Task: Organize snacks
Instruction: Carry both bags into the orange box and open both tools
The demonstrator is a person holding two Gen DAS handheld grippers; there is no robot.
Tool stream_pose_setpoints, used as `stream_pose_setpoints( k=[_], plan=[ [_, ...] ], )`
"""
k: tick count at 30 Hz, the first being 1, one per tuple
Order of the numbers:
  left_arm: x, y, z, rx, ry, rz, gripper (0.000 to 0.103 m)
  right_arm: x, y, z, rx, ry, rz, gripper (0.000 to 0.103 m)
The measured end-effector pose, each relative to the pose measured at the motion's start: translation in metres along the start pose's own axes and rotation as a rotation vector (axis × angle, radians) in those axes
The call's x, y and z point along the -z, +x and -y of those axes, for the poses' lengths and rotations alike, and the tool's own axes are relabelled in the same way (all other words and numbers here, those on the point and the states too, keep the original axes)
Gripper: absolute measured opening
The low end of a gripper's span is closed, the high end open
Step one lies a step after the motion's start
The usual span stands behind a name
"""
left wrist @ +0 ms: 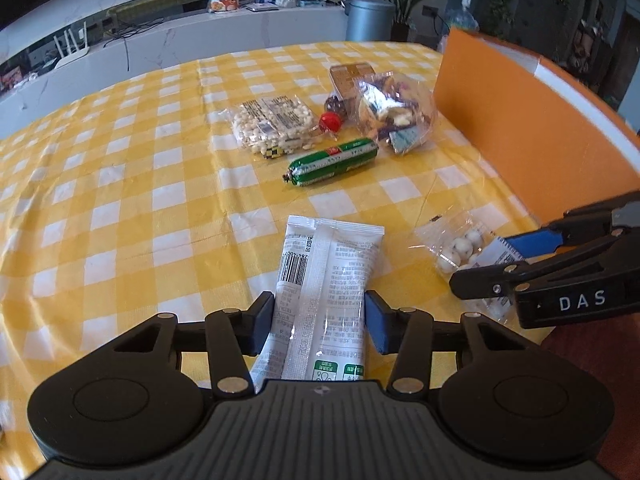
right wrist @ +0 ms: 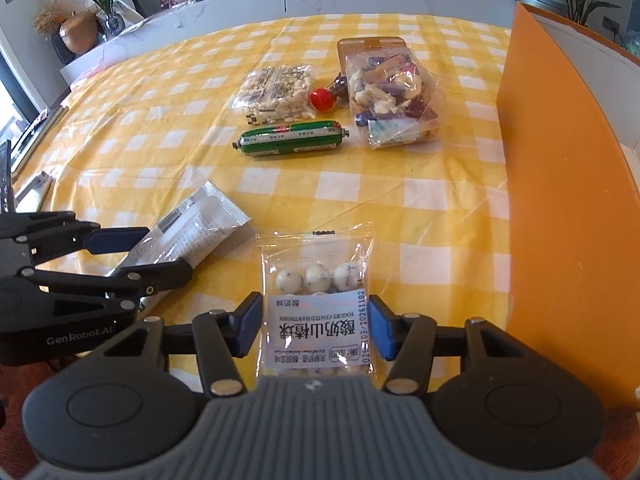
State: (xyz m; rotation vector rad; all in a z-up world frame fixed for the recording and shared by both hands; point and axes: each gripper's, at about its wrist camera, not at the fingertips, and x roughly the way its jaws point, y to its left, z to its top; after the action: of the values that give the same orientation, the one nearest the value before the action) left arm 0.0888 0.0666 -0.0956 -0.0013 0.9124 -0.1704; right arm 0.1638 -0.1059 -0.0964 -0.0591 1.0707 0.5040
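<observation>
A white snack packet (left wrist: 328, 276) lies lengthwise between the blue pads of my left gripper (left wrist: 320, 312), and both pads touch its long edges. In the right wrist view that left gripper (right wrist: 160, 254) holds the white packet (right wrist: 200, 220) tilted on the cloth. A clear packet of white yogurt-coated balls (right wrist: 316, 280) with a printed label sits between my right gripper's (right wrist: 316, 320) pads, which press on its sides. The left wrist view shows the right gripper (left wrist: 484, 262) shut over that ball packet (left wrist: 460, 248), near the table's front edge.
Farther back on the yellow checked tablecloth (left wrist: 140, 160) lie a green sausage (left wrist: 332, 162), a clear bag of pale kernels (left wrist: 274, 124), a red round sweet (left wrist: 331, 121) and a bag of mixed snacks (left wrist: 394, 116). An orange box wall (right wrist: 560, 200) stands along the right.
</observation>
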Motion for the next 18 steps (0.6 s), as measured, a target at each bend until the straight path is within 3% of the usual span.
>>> stream_pose_setpoints(
  k=[7,12,18],
  plan=[
    [-0.015,-0.035,0.004,0.07,-0.095,0.075,0.055,-0.004,-0.031,0.001,-0.013,0.017,0.068,0.055],
    [-0.041,-0.059,0.017,0.157,-0.121,0.135,0.055,-0.01,-0.072,0.007,-0.038,0.03,0.163,0.055],
    [-0.089,-0.065,0.05,0.27,-0.079,0.17,0.055,-0.017,-0.126,0.038,0.043,0.051,0.295,0.055]
  ],
)
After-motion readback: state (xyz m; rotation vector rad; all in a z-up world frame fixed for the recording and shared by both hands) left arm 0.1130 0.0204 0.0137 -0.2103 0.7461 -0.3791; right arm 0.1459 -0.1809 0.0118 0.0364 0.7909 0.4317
